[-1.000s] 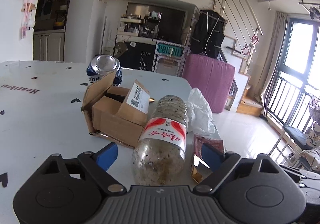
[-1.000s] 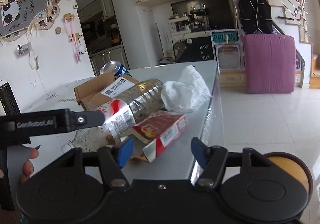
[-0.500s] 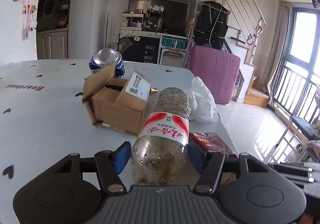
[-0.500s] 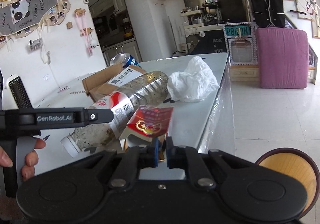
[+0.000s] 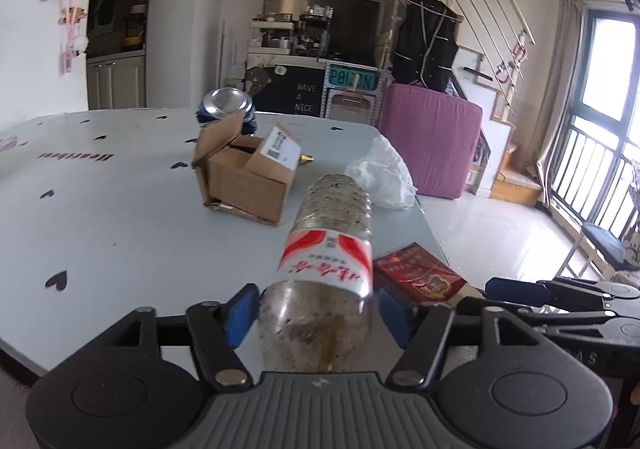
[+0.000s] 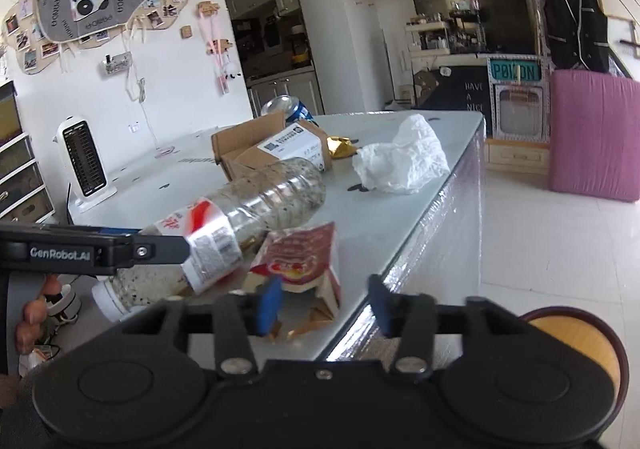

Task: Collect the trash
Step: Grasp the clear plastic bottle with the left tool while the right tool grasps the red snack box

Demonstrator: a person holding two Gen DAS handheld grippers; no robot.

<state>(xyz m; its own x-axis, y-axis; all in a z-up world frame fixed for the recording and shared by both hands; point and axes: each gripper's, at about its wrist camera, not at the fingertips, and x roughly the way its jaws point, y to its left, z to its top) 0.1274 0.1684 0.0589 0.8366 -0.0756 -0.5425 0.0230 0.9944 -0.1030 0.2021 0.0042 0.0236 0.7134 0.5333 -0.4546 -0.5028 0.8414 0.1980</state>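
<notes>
A: The plastic bottle point(image 5: 326, 269)?
B: Clear, speckled with grime, red-and-white label, clamped in the left gripper point(image 5: 316, 315), raised over the table point(image 5: 100, 217).
A: Beside it?
B: Red packet point(image 6: 298, 261); right gripper point(image 6: 322, 303) spread apart there.

Right gripper point(image 6: 322, 307) open over red packet point(image 6: 298, 263), dirty bottle point(image 6: 240, 217) clamped by left gripper point(image 6: 160, 249) alongside
</notes>
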